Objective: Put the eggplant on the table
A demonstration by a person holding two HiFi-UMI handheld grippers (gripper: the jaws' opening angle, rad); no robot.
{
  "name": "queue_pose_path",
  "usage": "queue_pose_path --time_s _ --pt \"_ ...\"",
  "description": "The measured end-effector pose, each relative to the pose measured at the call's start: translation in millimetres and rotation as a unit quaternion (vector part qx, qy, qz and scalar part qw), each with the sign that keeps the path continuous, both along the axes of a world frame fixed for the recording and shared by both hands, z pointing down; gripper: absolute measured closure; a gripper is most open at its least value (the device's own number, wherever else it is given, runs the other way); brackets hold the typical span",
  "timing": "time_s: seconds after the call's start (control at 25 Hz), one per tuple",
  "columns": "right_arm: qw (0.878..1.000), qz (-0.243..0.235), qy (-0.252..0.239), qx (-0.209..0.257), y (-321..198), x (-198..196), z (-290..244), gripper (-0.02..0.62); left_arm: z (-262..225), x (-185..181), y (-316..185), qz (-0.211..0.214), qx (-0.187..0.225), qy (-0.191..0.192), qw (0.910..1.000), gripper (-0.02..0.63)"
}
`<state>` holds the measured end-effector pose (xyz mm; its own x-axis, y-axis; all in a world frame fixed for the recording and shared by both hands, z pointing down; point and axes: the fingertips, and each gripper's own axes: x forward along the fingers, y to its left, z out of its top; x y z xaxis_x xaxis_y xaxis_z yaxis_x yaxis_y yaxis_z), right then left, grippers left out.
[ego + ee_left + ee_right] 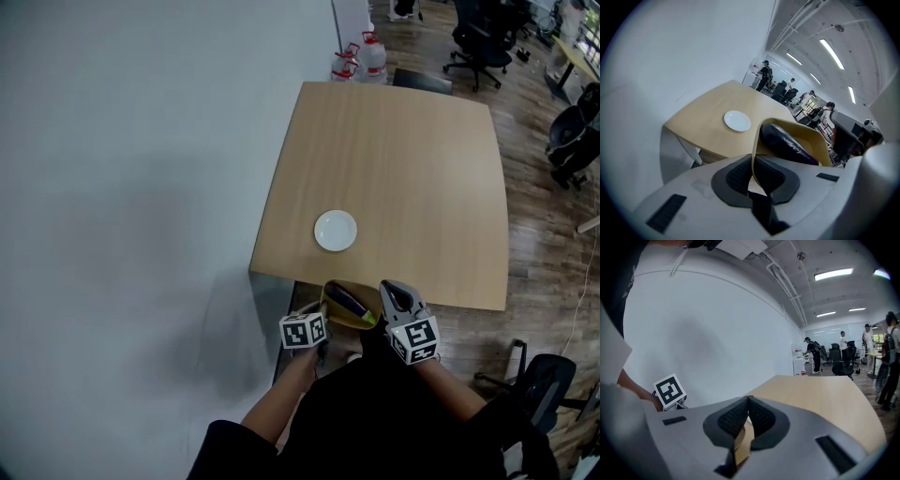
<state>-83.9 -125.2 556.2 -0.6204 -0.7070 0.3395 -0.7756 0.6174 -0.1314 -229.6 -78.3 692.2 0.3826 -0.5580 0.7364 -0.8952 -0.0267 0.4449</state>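
Lighting is bright and even, supplied by ceiling strip lights (pixel 833 52). A faint, soft shadow lies on the pale wall (pixel 708 338). The table (pixel 394 169) top shows evenly lit. Both gripper views bend strongly at the edges, with black corners. Distant people (pixel 813 352) are small and indistinct.

Head camera looks steeply down; both handheld cameras skim the same table (pixel 394 169).
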Motion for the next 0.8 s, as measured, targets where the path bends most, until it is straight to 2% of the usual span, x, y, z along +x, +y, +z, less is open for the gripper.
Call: queue_pose_path --time_s 0.36,0.8 --pt "1.000 0.017 -0.006 -0.014 -99 13 8 0.535 19 16 -107 0.007 -0.019 -0.004 0.9998 0.583" --pt "0.999 0.036 -0.002 -0.030 -195 38 20 0.535 66 61 -220 0.030 -0.033 -0.007 0.9990 0.584"
